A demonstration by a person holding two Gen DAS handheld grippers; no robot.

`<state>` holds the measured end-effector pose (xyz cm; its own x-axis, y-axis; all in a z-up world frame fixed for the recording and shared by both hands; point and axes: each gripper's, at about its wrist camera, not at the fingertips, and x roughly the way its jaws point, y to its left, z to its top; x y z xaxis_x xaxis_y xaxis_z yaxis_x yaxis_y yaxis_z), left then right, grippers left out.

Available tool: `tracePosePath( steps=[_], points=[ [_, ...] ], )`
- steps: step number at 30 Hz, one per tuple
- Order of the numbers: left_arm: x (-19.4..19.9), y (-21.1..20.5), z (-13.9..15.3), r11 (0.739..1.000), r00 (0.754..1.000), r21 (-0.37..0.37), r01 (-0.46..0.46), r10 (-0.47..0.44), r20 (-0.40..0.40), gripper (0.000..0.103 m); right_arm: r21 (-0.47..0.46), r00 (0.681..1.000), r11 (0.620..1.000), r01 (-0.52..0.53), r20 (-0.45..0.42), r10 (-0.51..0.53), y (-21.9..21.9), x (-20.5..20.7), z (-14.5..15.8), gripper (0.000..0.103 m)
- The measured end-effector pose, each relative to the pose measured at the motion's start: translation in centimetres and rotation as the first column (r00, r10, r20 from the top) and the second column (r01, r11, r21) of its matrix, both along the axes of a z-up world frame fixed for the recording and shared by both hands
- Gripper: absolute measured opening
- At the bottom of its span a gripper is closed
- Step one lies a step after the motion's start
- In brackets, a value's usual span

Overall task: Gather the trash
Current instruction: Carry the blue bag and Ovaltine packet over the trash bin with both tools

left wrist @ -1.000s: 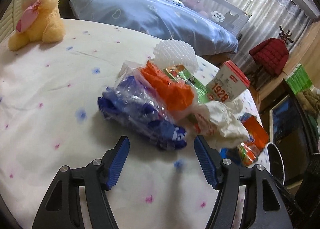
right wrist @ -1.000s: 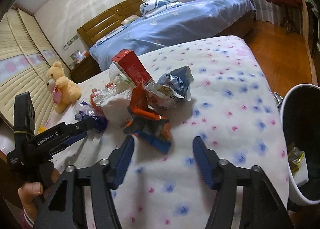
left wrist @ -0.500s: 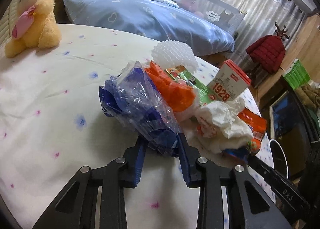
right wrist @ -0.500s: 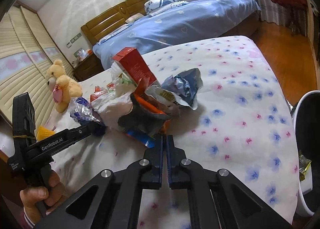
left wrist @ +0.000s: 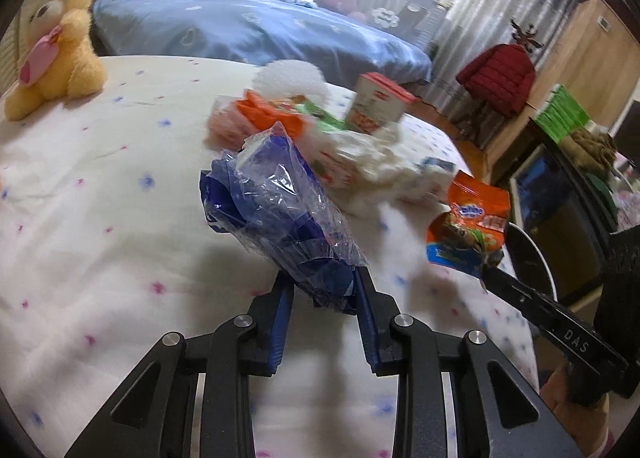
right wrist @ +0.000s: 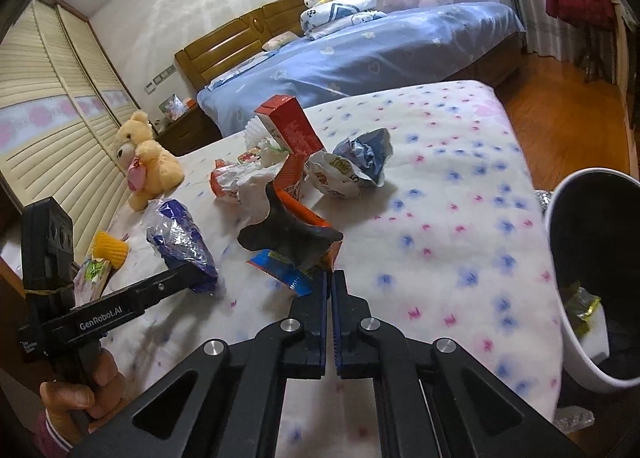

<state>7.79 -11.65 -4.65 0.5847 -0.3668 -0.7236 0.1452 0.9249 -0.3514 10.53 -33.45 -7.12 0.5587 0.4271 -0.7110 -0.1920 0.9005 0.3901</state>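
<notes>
In the left wrist view, a fluffy yellow teddy bear (left wrist: 56, 53) sits at the upper left on the white bed cover with little flowers (left wrist: 100, 217). In the middle, the left gripper (left wrist: 323, 298) is squeezed on a crinkly blue and clear plastic bag (left wrist: 280, 213), lifted off the cover. At the right, the right gripper (right wrist: 329, 286) is pinched tight on an orange snack wrapper (left wrist: 472, 225). The white trash bin (right wrist: 560, 298) stands at the right edge of the right wrist view.

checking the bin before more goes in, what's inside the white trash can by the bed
Inside the white trash can, a crumpled yellow-green wrapper lies against the near wall. The rest of the interior is dark, and the bottom is cut off by the frame edge, so anything else there is hidden.
</notes>
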Motion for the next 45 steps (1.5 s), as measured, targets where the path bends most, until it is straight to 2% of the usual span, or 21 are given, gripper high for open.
tracePosePath(
  steps=[15,31,45],
  points=[
    [-1.2,-5.7,1.2,0.986,0.986,-0.002,0.167,-0.167,0.007,0.029,-0.011,0.993,0.993,0.115,0.023,-0.115,-5.8,-3.7,1.2,0.002],
    [1.4,-13.7,1.4,0.939,0.939,0.028,0.344,-0.344,0.001,0.029,-0.024,0.961,0.961,0.276,0.031,-0.275,-13.5,-6.4,1.6,0.002],
    [3.1,-20.7,0.6,0.898,0.901,0.082,0.433,-0.434,-0.012,0.029,-0.055,0.919,0.917,0.395,0.019,-0.394,-18.4,-7.1,0.7,0.002]
  ],
)
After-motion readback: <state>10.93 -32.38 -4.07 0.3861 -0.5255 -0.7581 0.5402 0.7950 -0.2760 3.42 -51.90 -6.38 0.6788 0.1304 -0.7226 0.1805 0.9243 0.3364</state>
